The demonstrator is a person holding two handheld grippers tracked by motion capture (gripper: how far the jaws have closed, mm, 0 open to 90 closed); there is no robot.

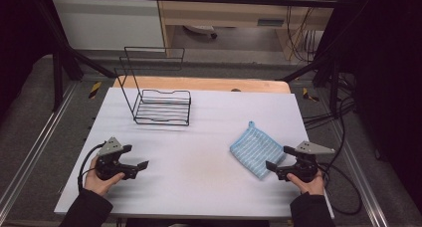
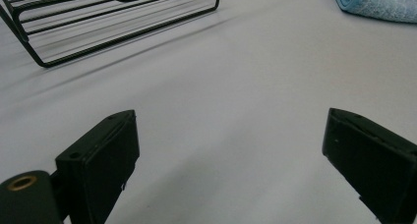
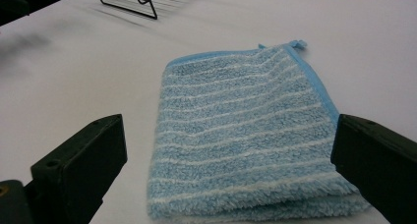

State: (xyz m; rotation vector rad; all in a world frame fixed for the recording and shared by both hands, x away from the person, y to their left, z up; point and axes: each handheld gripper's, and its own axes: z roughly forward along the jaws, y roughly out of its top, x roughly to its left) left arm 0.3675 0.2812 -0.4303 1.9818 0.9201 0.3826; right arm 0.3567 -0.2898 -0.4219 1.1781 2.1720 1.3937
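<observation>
Folded blue striped washcloth point(image 3: 243, 135) lying flat on the white worktop point(image 1: 199, 152) near its right edge, just ahead of the right gripper point(image 1: 281, 158) with fingers released like the left gripper point(image 1: 135, 156), risking pinching one layer only, unfolding when lifted.

Person's dark long sleeves at both wrists, left gripper point(image 1: 135, 157) black with chunky flat jaws, grey three-cornered plate on top, brass-coloured insert near one jaw, right gripper point(image 1: 279, 157) matching black with grey plate, black cables trailing from each.
</observation>
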